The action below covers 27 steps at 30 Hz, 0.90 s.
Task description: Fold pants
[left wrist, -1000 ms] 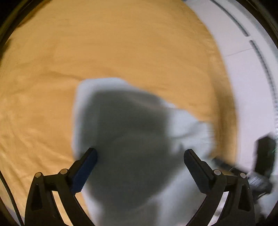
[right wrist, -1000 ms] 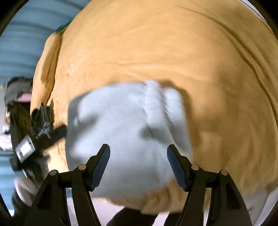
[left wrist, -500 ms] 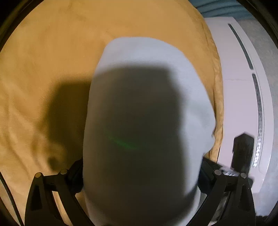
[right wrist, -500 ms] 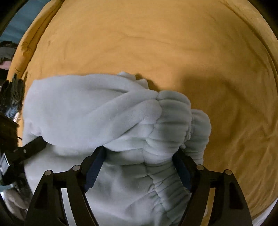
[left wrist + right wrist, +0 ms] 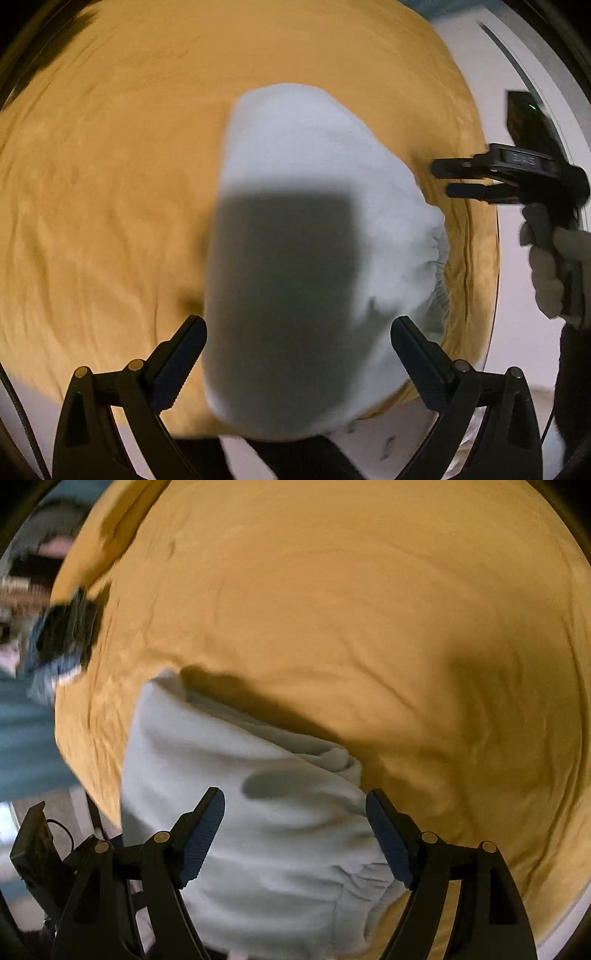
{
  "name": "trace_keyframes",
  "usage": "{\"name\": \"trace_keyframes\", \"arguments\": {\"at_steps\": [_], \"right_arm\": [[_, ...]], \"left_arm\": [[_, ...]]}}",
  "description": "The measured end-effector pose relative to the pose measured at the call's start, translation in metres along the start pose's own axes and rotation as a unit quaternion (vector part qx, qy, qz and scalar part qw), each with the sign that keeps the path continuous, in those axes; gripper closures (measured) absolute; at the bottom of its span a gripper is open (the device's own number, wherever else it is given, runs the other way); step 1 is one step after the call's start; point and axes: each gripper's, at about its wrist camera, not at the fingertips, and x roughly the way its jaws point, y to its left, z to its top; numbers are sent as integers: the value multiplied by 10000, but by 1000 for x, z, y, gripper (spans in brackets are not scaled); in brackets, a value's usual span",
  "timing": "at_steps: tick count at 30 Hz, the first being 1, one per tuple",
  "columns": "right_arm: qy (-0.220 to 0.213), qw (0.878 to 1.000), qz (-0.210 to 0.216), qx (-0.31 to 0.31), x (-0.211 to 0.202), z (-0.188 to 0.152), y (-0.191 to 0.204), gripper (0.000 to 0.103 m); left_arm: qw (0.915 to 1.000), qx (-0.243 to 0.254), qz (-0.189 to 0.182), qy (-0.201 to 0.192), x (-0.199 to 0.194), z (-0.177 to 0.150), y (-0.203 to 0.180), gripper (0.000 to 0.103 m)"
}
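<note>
Folded pale grey pants (image 5: 317,229) lying mid-frame on the mustard sheet (image 5: 110,184), gathered waistband at right in the left view. Left gripper (image 5: 298,363) hovering above, jaws spread wide, nothing pinched. Right gripper (image 5: 295,840) just been opening, jaws wide over the bundle (image 5: 236,782), pads clear of cloth. Seen again at right edge of the left view (image 5: 452,179), in a gloved hand (image 5: 554,266).
</note>
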Motion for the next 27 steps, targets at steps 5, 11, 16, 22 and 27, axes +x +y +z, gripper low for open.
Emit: {"name": "trace_keyframes", "arguments": {"at_steps": [5,11,16,22,27], "right_arm": [[-35,9983,530,-220,-2,10,-7,21],[1004,9859,871,-1018,80,43,23,34],[701,9935,-281,-852,100,68,26,103],[775,9922,268,-938,76,71,44,80],[869,9854,1367,-517,64,109,74,20]], "left_arm": [[9908,-1039,-862,-38,-4,-31,-8,1],[9870,-1471,-652,-52,40,-33,-21,1],[9934,-1093,-332,50,52,-39,-7,1],[9938,-957,-557,-7,39,-40,-4,3],[9962,-739,-459,-30,53,-45,4,3]]}}
